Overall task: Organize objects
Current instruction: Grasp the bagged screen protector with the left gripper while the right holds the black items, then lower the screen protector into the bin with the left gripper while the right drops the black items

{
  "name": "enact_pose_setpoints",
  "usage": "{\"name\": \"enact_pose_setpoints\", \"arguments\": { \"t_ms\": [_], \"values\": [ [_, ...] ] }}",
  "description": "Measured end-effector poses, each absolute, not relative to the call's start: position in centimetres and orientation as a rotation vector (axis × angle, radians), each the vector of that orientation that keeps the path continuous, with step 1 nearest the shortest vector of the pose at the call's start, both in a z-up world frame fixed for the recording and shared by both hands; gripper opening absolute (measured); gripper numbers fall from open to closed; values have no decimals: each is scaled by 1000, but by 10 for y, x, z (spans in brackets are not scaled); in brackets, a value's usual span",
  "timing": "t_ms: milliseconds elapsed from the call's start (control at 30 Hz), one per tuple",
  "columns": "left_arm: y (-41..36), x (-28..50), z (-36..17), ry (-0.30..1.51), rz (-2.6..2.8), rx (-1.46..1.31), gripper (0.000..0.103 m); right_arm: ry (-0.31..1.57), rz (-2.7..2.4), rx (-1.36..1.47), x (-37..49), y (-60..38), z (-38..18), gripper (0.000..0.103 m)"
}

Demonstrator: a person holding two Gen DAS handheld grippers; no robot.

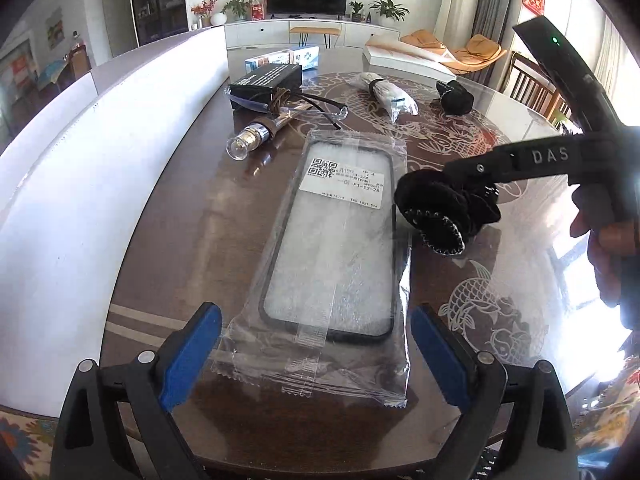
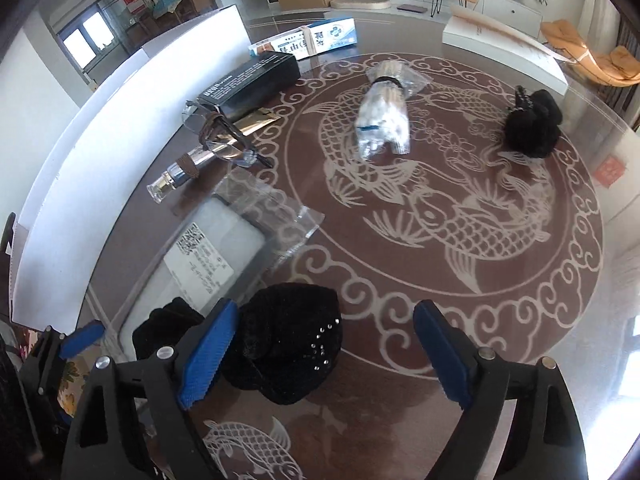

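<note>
My left hand-held gripper (image 1: 316,354) hangs low over the near edge of the dark brown round table with pale fish patterns (image 1: 472,308), its blue-padded fingers (image 1: 192,356) spread wide on either side of the near end of a black-rimmed phone case sealed in a clear plastic bag (image 1: 332,248). The bag lies flat, its white barcode label (image 1: 344,180) toward the far end.

My right hand-held gripper (image 2: 326,354) is also spread apart, gripping nothing. A black velvet scrunchie with small studs (image 2: 288,340) lies just at its left pad (image 2: 208,356), beside the right edge of the bagged case; I cannot tell whether the pad touches it. In the left view the same scrunchie (image 1: 440,212) sits below the black arm of that gripper.

Toward the far left edge of the table lie a small clear glass bottle with a silver neck (image 1: 248,140), clear-lensed glasses with dark arms (image 1: 296,106) and a black rectangular box (image 1: 268,80), close together. Beyond them is a blue-and-white carton (image 1: 292,58). Near the table's middle lies a clear wrapped bundle of pale sticks (image 2: 384,120), and well to its right a second black scrunchie (image 2: 532,124). A long white box (image 2: 504,46) lies along the far right edge.
</note>
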State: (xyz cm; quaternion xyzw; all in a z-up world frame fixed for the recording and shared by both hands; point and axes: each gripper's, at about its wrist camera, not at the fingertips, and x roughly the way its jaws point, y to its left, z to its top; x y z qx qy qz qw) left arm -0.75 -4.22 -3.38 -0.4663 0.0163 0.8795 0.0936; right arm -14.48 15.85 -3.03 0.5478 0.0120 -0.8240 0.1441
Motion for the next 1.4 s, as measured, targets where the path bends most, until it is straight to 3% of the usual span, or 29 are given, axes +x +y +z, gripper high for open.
{"name": "enact_pose_setpoints", "arguments": {
  "t_ms": [100,300,367,433,500,533,700,800,900,967,1000,1400],
  "values": [
    [-32,-21,-28,34,2568,-1361,96,51,-2458,1626,-128,206,-27,89],
    [-9,-71,-43,205,2487,-1465,96,-153,-2483,1628,-94,266,-16,90],
    [-9,-77,-49,222,2513,-1482,103,-181,-2479,1589,-85,270,-12,90],
    [-10,-79,-50,185,2528,-1478,103,-162,-2464,1549,-75,267,-8,90],
    [-11,-76,-49,155,2578,-1454,95,-78,-2434,1500,-70,255,-4,91],
    [-11,-73,-46,139,2602,-1438,76,-13,-2403,1474,-70,246,-2,92],
    [-24,-55,-41,2,2611,-1442,75,426,-2182,1378,-82,178,-7,94],
    [-38,-40,-40,-64,2618,-1438,75,573,-2026,1434,-95,151,-31,94],
    [-50,-30,-41,-106,2630,-1426,75,587,-1988,1496,-103,143,-43,79],
    [-57,-25,-41,-134,2640,-1411,75,561,-2010,1529,-105,145,-37,45],
    [-59,-24,-41,-155,2640,-1403,75,532,-2017,1541,-105,148,-35,38],
    [-73,-11,-7,-314,2653,-1240,75,225,-2207,1448,-80,183,29,34]
  ]
}}
